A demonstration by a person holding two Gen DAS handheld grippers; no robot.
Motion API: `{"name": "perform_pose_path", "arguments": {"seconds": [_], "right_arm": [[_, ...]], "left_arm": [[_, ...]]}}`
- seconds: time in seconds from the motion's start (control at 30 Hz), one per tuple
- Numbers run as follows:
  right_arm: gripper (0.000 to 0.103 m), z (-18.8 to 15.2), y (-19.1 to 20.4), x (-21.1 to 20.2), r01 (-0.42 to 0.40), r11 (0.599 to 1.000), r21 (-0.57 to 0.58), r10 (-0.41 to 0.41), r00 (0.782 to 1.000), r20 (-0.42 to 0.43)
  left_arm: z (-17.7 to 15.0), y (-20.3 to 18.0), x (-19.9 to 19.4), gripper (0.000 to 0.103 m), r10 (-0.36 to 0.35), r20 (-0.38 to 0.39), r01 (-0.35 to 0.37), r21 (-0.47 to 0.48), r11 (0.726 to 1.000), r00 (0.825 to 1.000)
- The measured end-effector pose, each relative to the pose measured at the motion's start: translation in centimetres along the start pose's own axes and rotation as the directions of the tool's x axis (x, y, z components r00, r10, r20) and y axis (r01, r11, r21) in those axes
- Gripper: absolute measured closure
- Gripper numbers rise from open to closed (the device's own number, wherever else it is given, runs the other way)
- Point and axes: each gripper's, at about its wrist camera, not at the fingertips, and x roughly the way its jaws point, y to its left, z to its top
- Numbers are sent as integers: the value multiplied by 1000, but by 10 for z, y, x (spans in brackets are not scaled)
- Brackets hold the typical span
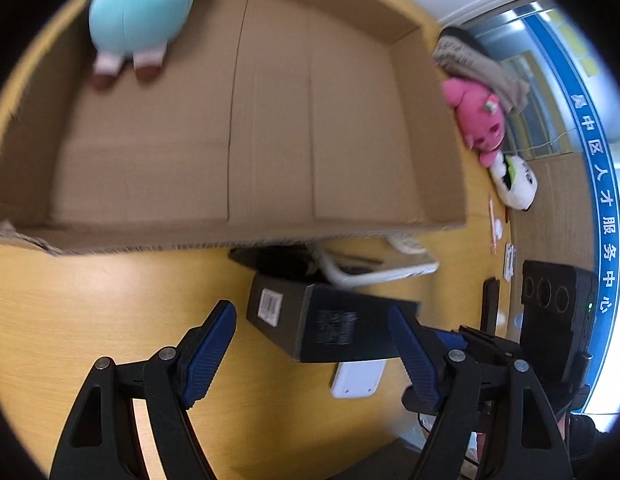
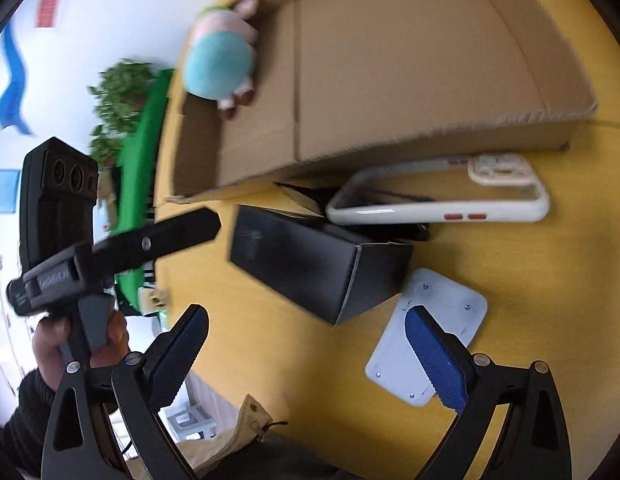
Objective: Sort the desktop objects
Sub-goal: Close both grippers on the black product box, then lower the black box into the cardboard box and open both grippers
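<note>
Here both grippers hang over a yellow wooden worktop (image 1: 90, 312) with their blue-padded fingers spread wide and nothing between them. The left gripper (image 1: 313, 344) points down at a black box (image 1: 310, 320) that lies on the worktop just in front of a large open cardboard box (image 1: 270, 120). The right gripper (image 2: 306, 344) looks at the same black box from the other side, and one of its fingers (image 2: 433, 364) shows over a flat white plate (image 2: 429, 336) lying beside the black box. A white phone case (image 2: 437, 200) rests partly on a dark item, between the black box and the cardboard wall. Inside the cardboard box, in a far corner, lies a blue plush toy (image 1: 142, 12). Outside it, on the worktop along its side wall, sit a pink plush toy (image 1: 477, 116) and a white plush toy (image 1: 513, 184). In the right wrist view a hand (image 2: 70, 340) holds the other gripper's handle.
</note>
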Motion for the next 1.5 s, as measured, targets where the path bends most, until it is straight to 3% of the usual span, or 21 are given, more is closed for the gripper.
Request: {"name": "perform_pose_path", "arguments": {"seconds": [0.17,0.33,0.77,1.1,1.5], "right_arm": [[5,9,3,17,40,998,-41,-40,999,-13],[10,20,11,29,50,994,-95,-53,998,-33],[13,12,27,21,104,969,-222,-107,994,0],[14,8,62,-20,67,955,-291,-49,997,67],[14,16,105,-67,68,927,-368,8,979,202]], "left_arm": [[-2,14,18,22,-117,-50,115,-39,993,992],[-4,17,25,22,-177,-51,174,-51,983,983],[-12,-3,16,22,-120,-29,120,-2,993,992],[-14,-29,-39,22,-69,96,64,46,997,993],[-4,-55,-99,22,-50,231,24,113,993,972]]}}
